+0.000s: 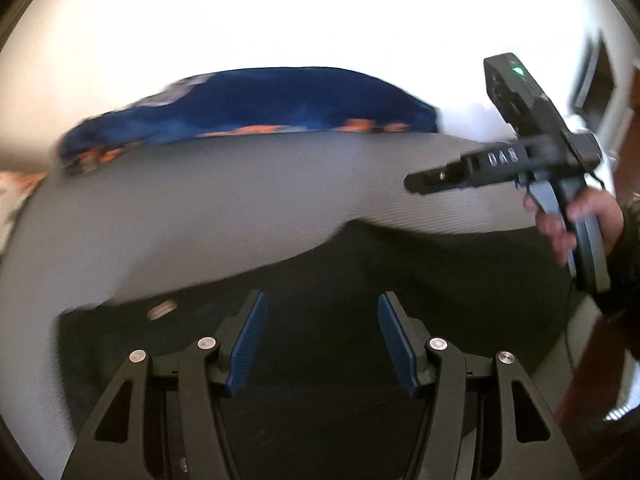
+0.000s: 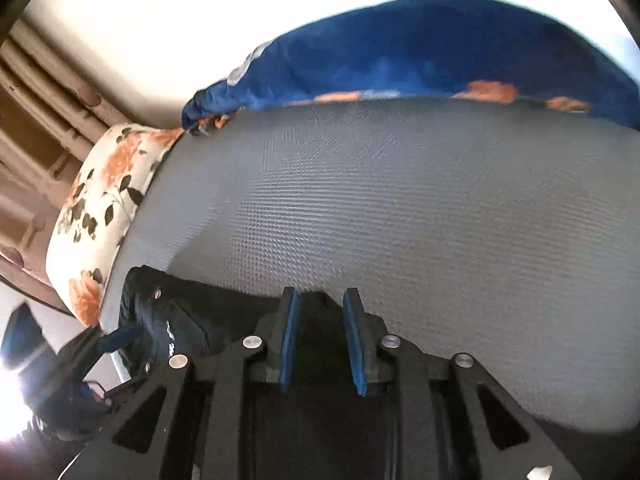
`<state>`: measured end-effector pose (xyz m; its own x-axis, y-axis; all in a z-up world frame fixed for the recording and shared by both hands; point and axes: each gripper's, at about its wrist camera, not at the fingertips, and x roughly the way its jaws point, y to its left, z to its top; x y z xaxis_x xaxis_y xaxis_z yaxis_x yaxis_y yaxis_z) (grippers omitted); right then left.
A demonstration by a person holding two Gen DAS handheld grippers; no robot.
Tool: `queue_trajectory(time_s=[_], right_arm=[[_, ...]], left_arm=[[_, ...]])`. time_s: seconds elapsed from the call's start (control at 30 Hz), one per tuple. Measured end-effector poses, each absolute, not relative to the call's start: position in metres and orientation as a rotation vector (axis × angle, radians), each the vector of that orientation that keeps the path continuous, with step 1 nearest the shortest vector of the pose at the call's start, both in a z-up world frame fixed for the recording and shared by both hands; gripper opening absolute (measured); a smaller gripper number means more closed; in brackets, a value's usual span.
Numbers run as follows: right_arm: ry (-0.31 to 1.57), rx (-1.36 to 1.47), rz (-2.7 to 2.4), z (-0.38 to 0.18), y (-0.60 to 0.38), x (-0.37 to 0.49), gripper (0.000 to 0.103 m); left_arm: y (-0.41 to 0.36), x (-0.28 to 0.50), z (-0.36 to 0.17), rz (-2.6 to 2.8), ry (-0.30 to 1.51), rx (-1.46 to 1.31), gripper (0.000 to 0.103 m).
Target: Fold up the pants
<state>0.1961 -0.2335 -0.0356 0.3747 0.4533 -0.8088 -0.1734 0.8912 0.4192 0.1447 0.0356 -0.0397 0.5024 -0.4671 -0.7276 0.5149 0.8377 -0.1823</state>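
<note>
Over the near edge of a grey textured bed surface (image 2: 400,208), both grippers hang tilted downward above dark pants (image 1: 360,280).

Left gripper (image 1: 322,340): seen from its own camera, the two blue-padded fingers (image 1: 250,344) stand well apart, released, with only dark cloth showing in the gap beneath them. No fold of fabric is pinched between the pads. The view is motion-blurred.

Right gripper (image 2: 322,340): blue pads narrowly parted, not clenched. Dark cloth sits in the slot between them, but whether the pads press on it cannot be told. In the left wrist view the same tool (image 1: 500,168) shows from the side, its fingers pointing left across the bed edge, the body raised above the cloth. A hand (image 1: 576,220) wraps the handle from the right, fingers curled round the grip, a dark sleeve (image 1: 628,256) behind it.

Pants: spread flat on the near part of the grey surface, directly under both tools; a metal button or rivet (image 1: 162,309) glints near the cloth's left edge. In the right wrist view a bunched end with rivets (image 2: 160,312) lies at the lower left, by the bed's corner.

Beyond: a blue blanket with orange patches (image 2: 420,56) heaped along the far side, and a floral pillow (image 2: 104,208) at the left end.
</note>
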Motion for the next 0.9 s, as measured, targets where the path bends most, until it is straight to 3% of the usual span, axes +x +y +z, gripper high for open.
queue_trajectory(time_s=[0.03,0.27,0.4,0.5,0.9], right_arm=[[1.113,0.277,0.386,-0.033,-0.237,0.188,0.029],[1.144,0.136,0.195,-0.044,-0.256,0.136,0.029],[1.155,0.107,0.148,-0.058,-0.26,0.125,0.029],[1.152,0.053,0.097,-0.068,-0.26,0.128,0.029],[1.118,0.082,0.041,-0.077,-0.264,0.152,0.031]], left_arm=[[0.023,0.15,-0.042,-0.633,0.861,0.06,0.059],[-0.051,0.181,-0.071,-0.749,0.929,0.073,0.057],[-0.069,0.202,-0.089,-0.754,0.979,0.087,0.037],[-0.077,0.214,-0.102,-0.729,1.008,0.123,0.029],[-0.082,0.238,-0.098,-0.705,1.031,0.073,0.028]])
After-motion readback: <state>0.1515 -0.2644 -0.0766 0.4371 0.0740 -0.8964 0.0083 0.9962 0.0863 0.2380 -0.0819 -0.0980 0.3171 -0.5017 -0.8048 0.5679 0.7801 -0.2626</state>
